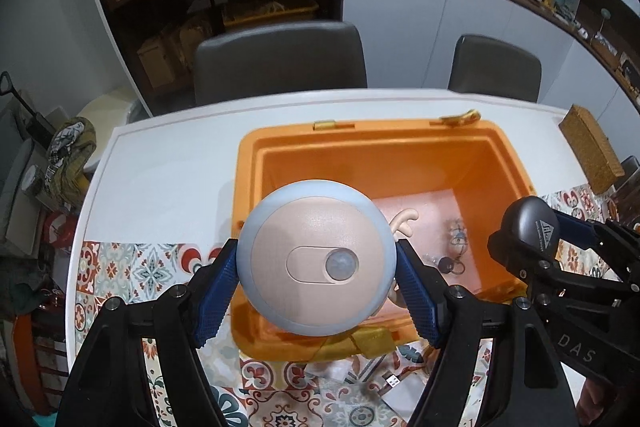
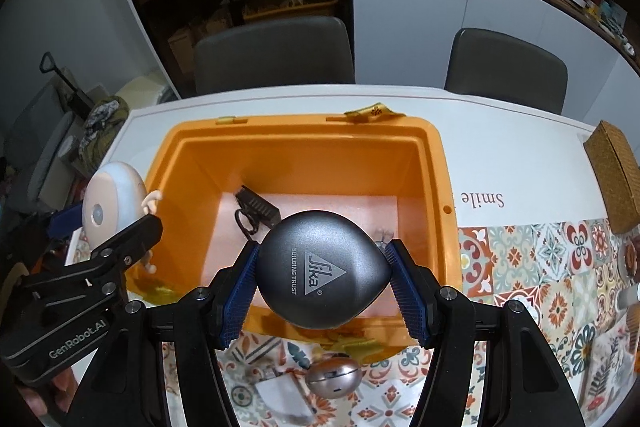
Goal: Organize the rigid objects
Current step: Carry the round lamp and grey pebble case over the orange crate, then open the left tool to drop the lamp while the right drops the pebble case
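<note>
Both grippers are hovering loaded: left gripper point(image 1: 316, 263) clamping the round sensor light point(image 1: 316, 259), right gripper point(image 2: 322, 275) clamping the grey Sika case point(image 2: 322, 273), orange bin point(image 2: 436, 163) lying directly ahead and below.

A white table point(image 2: 500, 147) carries an open orange box point(image 2: 436, 163) near its middle, standing partly on a patterned tile-print mat point(image 2: 528, 267) that covers the near side. A woven basket point(image 2: 612, 171) sits at the right edge, and a small metal egg-shaped thing point(image 2: 334, 377) lies on the mat just before the box.
</note>
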Available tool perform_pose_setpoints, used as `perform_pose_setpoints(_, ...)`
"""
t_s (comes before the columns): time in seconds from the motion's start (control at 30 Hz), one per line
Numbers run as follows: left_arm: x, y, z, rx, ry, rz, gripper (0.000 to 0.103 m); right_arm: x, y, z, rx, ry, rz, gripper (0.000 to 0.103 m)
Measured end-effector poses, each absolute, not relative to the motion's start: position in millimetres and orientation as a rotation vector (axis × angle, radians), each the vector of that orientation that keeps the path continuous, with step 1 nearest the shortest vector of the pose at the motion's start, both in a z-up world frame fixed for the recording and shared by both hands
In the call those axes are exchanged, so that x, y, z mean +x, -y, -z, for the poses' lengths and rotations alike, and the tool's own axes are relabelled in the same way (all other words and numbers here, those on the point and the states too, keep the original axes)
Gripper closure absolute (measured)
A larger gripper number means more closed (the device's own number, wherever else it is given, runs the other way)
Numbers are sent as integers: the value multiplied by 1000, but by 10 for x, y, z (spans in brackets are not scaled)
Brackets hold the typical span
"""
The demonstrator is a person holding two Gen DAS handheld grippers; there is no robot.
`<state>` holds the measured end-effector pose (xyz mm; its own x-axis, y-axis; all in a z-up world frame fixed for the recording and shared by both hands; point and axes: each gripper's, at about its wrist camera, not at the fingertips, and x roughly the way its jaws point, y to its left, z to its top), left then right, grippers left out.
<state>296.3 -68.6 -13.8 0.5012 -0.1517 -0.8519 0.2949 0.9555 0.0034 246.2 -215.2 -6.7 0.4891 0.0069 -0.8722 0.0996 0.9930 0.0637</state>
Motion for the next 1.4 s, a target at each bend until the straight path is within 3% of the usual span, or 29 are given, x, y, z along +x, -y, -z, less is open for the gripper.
perform_pose_setpoints(0.77, 3201, 807, 678, 201, -1177, 261, 27, 2593, 2158, 266, 69, -1116, 78, 40)
perform_pose_setpoints(0.9, 3164, 844, 624, 238, -1144, 254, 26, 2598, 2166, 286, 70, -1121, 83, 40)
perform_pose_setpoints(0.97, 3151, 844, 588, 250, -1132, 235, 20, 2600, 2173, 295, 74, -1126, 83, 40)
perform_pose_setpoints(1.4, 2924, 509, 353, 214, -1071, 112, 14, 2618, 2125, 335, 80, -1133, 63, 40)
